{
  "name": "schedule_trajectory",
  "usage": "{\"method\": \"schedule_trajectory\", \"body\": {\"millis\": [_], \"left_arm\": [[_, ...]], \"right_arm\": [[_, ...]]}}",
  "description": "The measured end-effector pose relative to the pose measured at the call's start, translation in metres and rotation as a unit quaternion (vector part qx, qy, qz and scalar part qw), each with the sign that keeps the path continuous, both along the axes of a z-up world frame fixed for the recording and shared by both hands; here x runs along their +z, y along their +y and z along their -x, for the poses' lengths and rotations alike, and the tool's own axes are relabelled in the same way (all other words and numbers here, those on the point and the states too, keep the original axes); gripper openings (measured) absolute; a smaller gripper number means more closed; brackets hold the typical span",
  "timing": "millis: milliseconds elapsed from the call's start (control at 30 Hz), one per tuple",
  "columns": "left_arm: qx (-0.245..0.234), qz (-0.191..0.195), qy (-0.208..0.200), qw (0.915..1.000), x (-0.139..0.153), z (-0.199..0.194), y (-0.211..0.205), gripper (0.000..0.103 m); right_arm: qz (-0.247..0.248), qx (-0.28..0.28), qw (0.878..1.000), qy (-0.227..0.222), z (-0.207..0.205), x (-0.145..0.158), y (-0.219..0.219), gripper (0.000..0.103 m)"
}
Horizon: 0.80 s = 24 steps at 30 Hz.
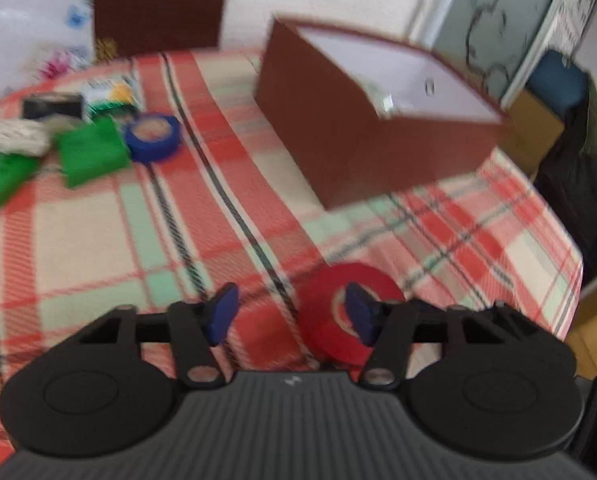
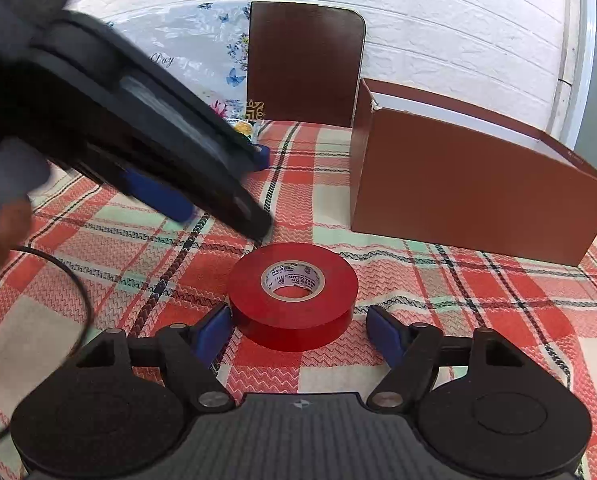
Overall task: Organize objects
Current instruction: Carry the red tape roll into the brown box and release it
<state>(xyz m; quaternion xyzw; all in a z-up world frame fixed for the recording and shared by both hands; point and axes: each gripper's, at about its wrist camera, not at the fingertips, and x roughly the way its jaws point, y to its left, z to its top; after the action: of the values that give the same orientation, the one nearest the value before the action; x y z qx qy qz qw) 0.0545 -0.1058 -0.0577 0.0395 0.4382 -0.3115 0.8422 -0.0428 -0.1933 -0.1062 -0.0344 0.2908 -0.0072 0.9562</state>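
I see the desk [image 2: 478, 292] under a red plaid cloth, with the brown box [image 2: 474, 196] standing open-topped at its far right. The red tape roll [image 2: 294, 300] lies flat on the cloth, hole upward, near the box's front wall and apart from it. Being round, it has no long axis, so any approach line across its width should serve.

The right tongs [image 2: 298, 330] stand apart, one pad to each side of the roll, neither pressing on it; the roll lies directly ahead, just beyond the tips. I judge this hand the nearer and better aligned for the pick. The left tongs [image 1: 292, 314] are also apart and hold nothing; the roll sits off their centre line, behind the right-hand pad.

The left wrist view alone shows the inside of the box, white-lined with a small item I cannot identify, plus the remaining clutter at far left: green packets [image 1: 92, 152], a blue tape roll [image 1: 152, 136]. The right wrist view alone shows the left tool crossing above the desk
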Motion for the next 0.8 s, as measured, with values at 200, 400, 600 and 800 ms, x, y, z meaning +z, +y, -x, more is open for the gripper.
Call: {"method": "schedule_trajectory", "body": {"millis": [200,400,600,800], "left_arm": [[-0.006,-0.036,0.000,0.9993,-0.007,0.011,-0.026,0.032],[-0.021,0.002,-0.079,0.9967,0.062,0.014,-0.042,0.032],[-0.050,0.012,-0.152,0.9870,0.105,-0.011,-0.110,0.032],[-0.033,-0.034,-0.193,0.9800,0.086,-0.047,-0.175,0.066]], "right_arm": [[-0.011,0.021,1.000,-0.005,-0.004,0.001,-0.003,0.068],[0.012,-0.014,0.990,-0.142,0.011,0.032,-0.018,0.069],[0.036,-0.082,0.970,-0.226,-0.022,0.062,-0.066,0.069],[0.042,-0.136,0.967,-0.212,-0.084,0.043,-0.125,0.082]]}}
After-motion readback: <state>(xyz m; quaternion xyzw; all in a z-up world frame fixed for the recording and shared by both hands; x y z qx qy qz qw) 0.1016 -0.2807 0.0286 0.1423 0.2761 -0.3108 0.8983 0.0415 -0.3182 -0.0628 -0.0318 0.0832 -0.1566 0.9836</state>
